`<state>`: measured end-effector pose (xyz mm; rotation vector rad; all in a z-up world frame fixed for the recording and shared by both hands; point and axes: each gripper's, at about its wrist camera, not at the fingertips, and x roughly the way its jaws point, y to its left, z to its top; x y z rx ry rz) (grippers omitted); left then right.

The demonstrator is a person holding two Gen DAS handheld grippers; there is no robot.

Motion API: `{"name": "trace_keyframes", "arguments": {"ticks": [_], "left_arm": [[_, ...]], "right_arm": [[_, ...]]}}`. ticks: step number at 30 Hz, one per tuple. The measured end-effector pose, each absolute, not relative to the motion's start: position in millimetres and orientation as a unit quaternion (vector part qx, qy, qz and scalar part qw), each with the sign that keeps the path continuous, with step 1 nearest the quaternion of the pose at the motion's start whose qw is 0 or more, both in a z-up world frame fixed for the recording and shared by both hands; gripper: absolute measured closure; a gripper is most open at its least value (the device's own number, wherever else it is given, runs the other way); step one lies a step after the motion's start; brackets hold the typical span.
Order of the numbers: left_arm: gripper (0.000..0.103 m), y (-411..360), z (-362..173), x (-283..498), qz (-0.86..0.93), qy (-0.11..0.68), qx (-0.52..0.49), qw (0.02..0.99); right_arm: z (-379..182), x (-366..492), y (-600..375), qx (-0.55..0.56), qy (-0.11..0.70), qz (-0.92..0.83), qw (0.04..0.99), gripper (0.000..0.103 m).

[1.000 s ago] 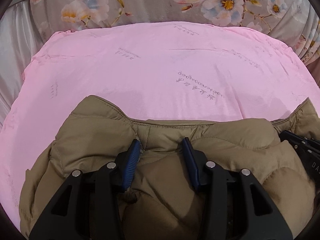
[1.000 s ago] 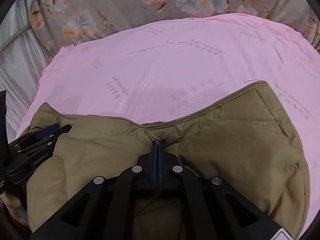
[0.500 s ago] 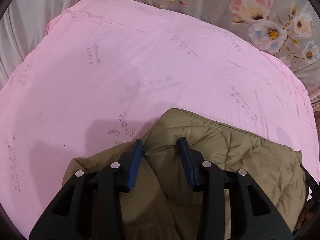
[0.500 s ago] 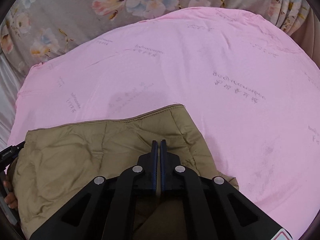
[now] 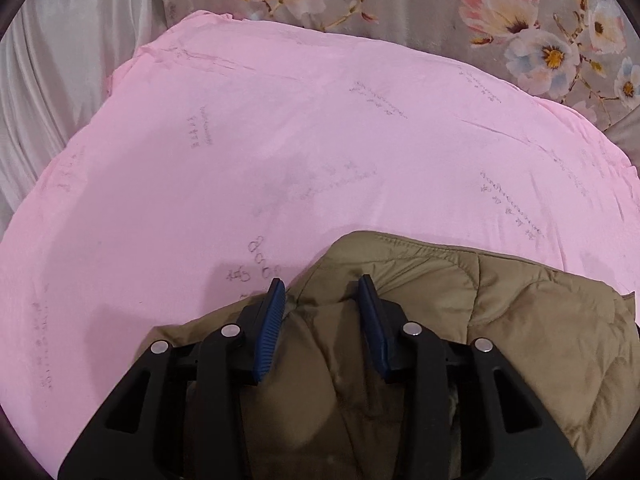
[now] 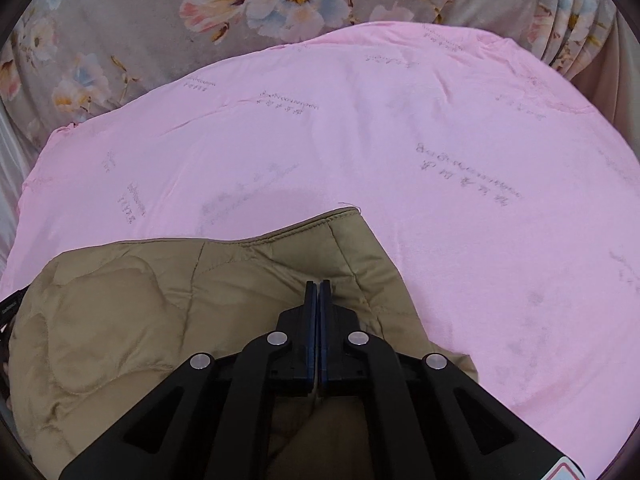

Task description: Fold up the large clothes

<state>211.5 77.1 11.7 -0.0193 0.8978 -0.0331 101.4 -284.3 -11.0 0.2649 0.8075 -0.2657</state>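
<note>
A tan quilted jacket (image 5: 500,320) lies folded on a pink sheet (image 5: 280,140); it also shows in the right wrist view (image 6: 140,312). My left gripper (image 5: 322,288) is open, its blue pads (image 5: 272,320) standing either side of a bunched fold of the jacket near its left edge. My right gripper (image 6: 318,292) is shut on the jacket's fabric near its right hem corner (image 6: 348,216). The left gripper's body peeks in at the left edge of the right wrist view (image 6: 10,308).
The pink sheet (image 6: 440,160) covers a bed and spreads wide beyond the jacket. A grey floral cover (image 5: 440,4) lies behind it, also in the right wrist view (image 6: 160,20). Pale curtain fabric (image 5: 52,60) hangs at the far left.
Both grippers have drawn back toward me with the jacket, so more pink sheet shows beyond it. The left jaws stay open and the right jaws stay shut.
</note>
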Motion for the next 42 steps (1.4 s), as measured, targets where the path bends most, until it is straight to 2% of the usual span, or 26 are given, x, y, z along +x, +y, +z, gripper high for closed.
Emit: {"name": "trace_keyframes", "arguments": {"ticks": [6,11,16,27,42], "left_arm": [[0.068,45.8,76.8,123.4,-0.118,0.389,-0.031,0.913],[0.069,2.4,47.4,85.1,-0.143,0.411,0.000,0.901],[0.069,-7.4,15.4,80.4,-0.130,0.414,0.009,0.901],[0.068,-14.3,-5.9,73.1,-0.109,0.389,0.032,0.914],[0.068,-21.1,-14.9,68.3,-0.092,0.370,0.051,0.923]], "right_arm": [[41.3,37.9,-199.3,0.091,0.340,0.002,0.936,0.096],[27.8,14.6,-152.7,0.079,0.355,0.037,0.931,0.096],[-2.1,14.5,-153.2,0.085,0.375,0.028,0.923,0.099],[-31.7,16.2,-144.0,0.060,0.366,0.006,0.929,0.101],[-35.4,17.1,-150.4,0.074,0.365,0.011,0.928,0.101]]}}
